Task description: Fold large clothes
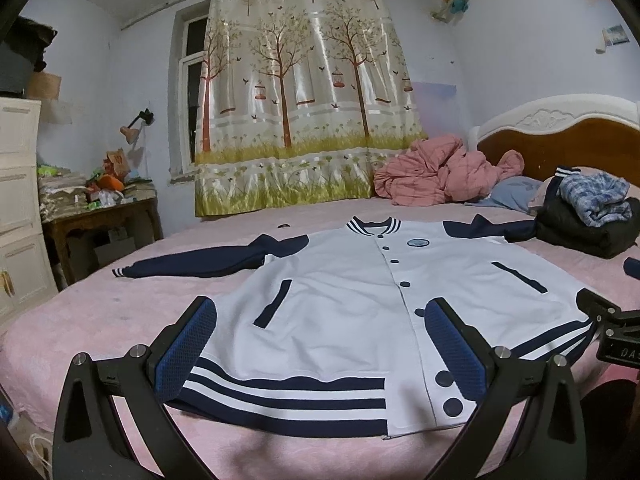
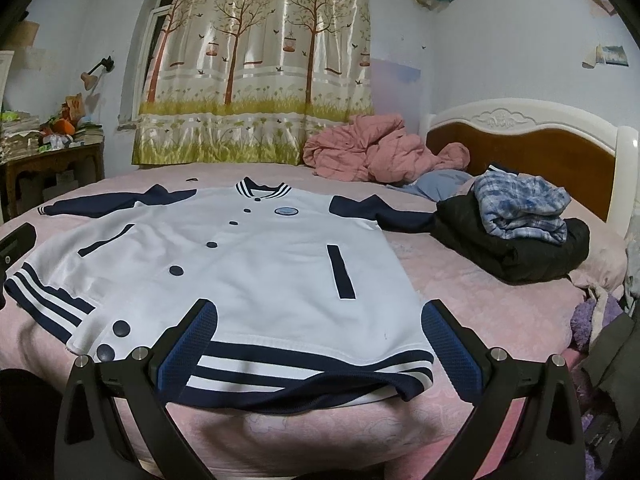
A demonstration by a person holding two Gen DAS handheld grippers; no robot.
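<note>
A white varsity jacket (image 1: 340, 292) with navy sleeves, navy buttons and a striped hem lies flat, front up and buttoned, on the pink bed (image 1: 100, 320). It also shows in the right wrist view (image 2: 248, 264). My left gripper (image 1: 320, 344) is open, hovering just in front of the hem's left half. My right gripper (image 2: 320, 344) is open, just in front of the hem's right half. Neither holds anything. The right gripper's body shows at the right edge of the left wrist view (image 1: 604, 320).
A pile of folded clothes (image 2: 516, 232), dark with a blue plaid piece on top, sits right of the jacket. A pink quilt (image 2: 372, 152) and a pillow lie by the headboard (image 2: 520, 140). A cluttered side table (image 1: 96, 208) and drawers stand left of the bed.
</note>
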